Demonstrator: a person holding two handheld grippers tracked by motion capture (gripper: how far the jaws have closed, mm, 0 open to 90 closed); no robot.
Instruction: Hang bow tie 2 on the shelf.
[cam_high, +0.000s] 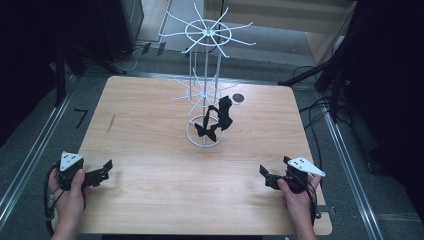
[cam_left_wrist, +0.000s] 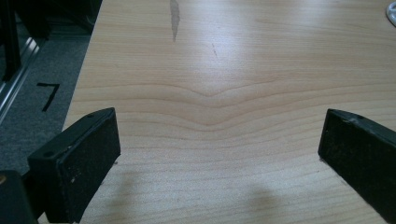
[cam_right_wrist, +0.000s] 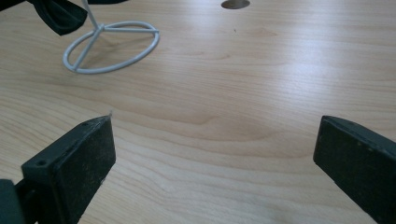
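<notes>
The black cloth (cam_high: 219, 119) hangs on the white wire rack (cam_high: 205, 90) mid-table, so hanging looks done. Your left gripper (cam_high: 102, 172) and right gripper (cam_high: 267, 176) rest near the table's (cam_high: 150, 200) front edge, jaws spread, empty.

- The tall white wire display stand (cam_high: 205, 90) is cut at its base ring (cam_right_wrist: 112, 46) by the right gripper view's top edge.
- The black fabric piece hanging on it (cam_high: 216, 121) is too small and dark to identify.
- The small dark round spot on the wooden table (cam_high: 238, 98) is unidentifiable.
</notes>
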